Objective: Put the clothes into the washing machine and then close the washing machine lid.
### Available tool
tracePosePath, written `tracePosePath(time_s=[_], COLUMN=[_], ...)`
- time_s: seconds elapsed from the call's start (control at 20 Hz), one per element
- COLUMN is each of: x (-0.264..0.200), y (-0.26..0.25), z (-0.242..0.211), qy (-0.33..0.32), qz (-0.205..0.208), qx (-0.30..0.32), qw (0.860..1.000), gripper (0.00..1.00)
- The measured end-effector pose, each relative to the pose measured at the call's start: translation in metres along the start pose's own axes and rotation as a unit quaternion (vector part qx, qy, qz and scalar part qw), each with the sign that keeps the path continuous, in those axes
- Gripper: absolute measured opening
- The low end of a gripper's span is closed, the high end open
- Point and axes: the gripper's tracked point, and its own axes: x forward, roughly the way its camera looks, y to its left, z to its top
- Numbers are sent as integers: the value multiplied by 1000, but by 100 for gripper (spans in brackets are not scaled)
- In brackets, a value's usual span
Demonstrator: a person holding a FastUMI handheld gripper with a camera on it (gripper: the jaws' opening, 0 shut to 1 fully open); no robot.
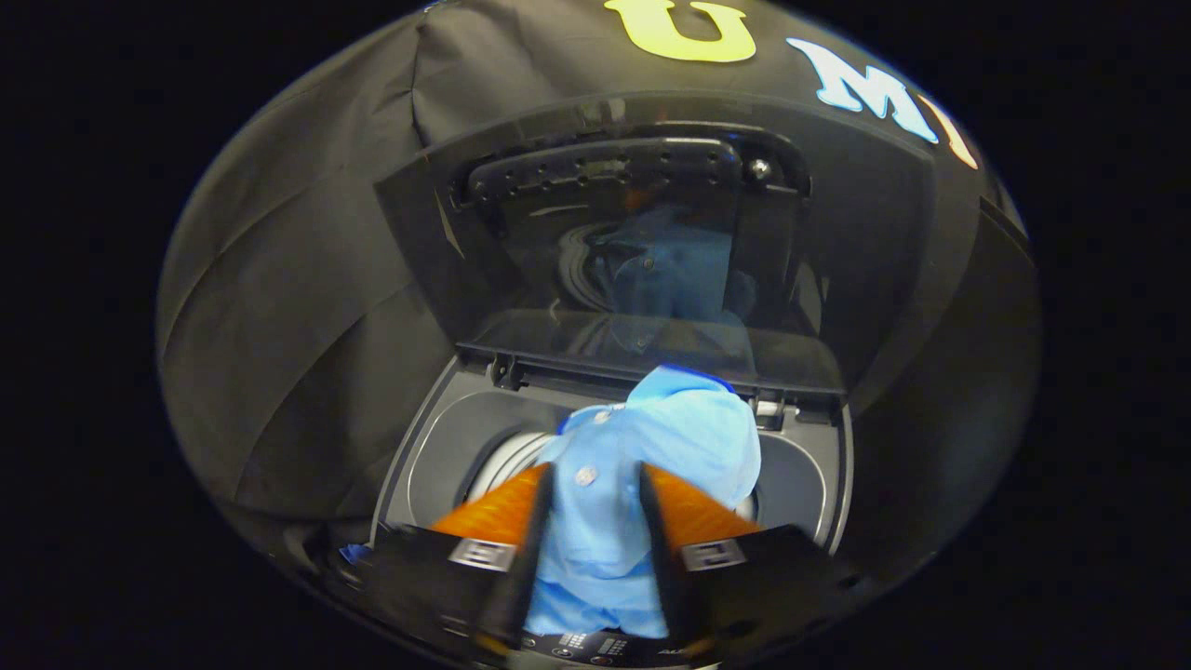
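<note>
- Far left: the black cloth booth wall is seen behind the machine; nothing of the task lies there.
- Left of the fingers: the grey top deck of the top-loading washing machine is seen, with a slice of the pale metal drum opening showing just left of the garment.
- Centre, near: the gripper is held over the opening, its two fingers part-closed with a narrow gap, and the light blue buttoned shirt is clamped between them; both fingers appear pressed on the cloth.
- The shirt is bunched up, hanging between the fingers and bulging beyond them, above the drum mouth; whether any of it already touches the drum cannot be told.
- Centre, far: the dark glossy hinged lid is stood upright and fully open behind the drum, with the shirt reflected in it.
- Right of the fingers: the right part of the deck is seen, partly hidden by the shirt.
- Step judged in hand: loading, with the shirt carried over the drum and not yet released.
- Next move judged needed: the gripper to be lowered into the drum mouth, the fingers opened so the shirt drops inside with no cloth left on the rim, then the lid's top edge pulled forward and down.
</note>
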Motion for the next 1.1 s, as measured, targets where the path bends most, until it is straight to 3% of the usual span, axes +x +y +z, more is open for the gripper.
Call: tracePosePath(time_s=[0.2,0.65,0.85,1.1], x=[-5,-39,-77,-131], y=[-2,-3,19,30], z=[8,46,87,165], qy=[-16,-72,-132,-205], qz=[1,16,45,63], qx=[3,11,-5,19], qw=[1000,997,990,977], gripper=[98,98,98,98])
